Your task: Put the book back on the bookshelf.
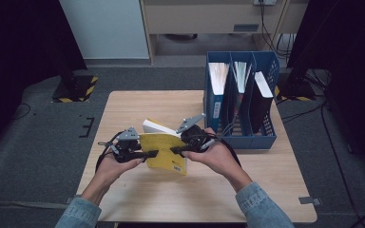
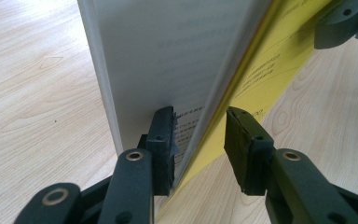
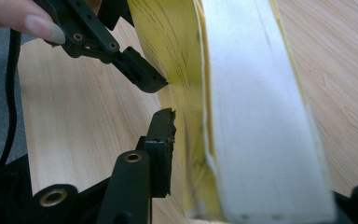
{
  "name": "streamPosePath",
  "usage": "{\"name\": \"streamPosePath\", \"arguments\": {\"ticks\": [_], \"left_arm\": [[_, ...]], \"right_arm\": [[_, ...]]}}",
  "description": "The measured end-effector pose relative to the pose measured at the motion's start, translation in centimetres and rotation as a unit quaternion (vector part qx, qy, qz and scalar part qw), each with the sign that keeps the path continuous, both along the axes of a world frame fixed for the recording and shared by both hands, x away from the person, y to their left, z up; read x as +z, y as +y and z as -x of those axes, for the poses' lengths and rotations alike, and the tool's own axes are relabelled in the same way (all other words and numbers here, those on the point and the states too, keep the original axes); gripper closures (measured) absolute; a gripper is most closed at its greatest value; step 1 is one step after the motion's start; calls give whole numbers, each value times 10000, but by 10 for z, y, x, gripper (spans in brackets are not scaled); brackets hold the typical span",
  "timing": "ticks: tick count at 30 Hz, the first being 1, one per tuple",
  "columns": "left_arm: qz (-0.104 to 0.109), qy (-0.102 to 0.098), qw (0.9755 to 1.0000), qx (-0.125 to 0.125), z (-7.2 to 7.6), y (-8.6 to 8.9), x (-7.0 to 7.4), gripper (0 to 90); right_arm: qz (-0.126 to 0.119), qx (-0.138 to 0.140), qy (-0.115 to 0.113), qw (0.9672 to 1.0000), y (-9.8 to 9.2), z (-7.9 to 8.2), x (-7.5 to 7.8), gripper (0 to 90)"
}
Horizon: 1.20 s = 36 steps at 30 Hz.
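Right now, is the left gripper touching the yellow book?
Touching. In the left gripper view, one pad of the left gripper presses the yellow book; the other pad stands clear of its cover.

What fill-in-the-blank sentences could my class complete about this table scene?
1. The book between the two grippers has a ____ cover.
2. The file rack at the table's far right is ____.
3. The rack has ____ compartments.
4. The table top is made of ____.

Missing words: yellow; blue; three; wood

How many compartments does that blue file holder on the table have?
3, side by side in the blue file holder at the table's far right: the left and middle ones hold pale papers, the right one a dark binder.
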<state>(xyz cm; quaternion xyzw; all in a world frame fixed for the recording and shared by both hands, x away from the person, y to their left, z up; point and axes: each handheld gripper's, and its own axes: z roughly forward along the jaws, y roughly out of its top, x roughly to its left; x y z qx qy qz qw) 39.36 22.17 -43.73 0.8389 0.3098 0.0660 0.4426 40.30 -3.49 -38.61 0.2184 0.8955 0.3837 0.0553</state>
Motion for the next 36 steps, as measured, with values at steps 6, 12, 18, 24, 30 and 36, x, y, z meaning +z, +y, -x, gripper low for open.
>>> {"name": "streamPosePath", "arguments": {"ticks": [6, 12, 18, 24, 30, 36], "left_arm": [[10, -1, 10000, 10, 0, 1, 0, 634], [41, -9, 10000, 38, 1, 2, -1, 629], [67, -5, 10000, 28, 1, 2, -1, 624], [104, 22, 9999, 30, 1, 3, -2, 623], [150, 41, 9999, 17, 1, 3, -3, 618], [172, 56, 9998, 27, 1, 3, -3, 617]], "right_arm": [[49, 105, 55, 9999, 4, 0, 3, 606], [121, 247, -12, 9996, 8, -1, 7, 598], [83, 268, -63, 9996, 11, -1, 8, 574], [-75, 191, -48, 9998, 14, -1, 10, 574], [-219, 187, -48, 9996, 11, -4, 8, 634], [-223, 200, -77, 9995, 12, -5, 8, 632]]}}
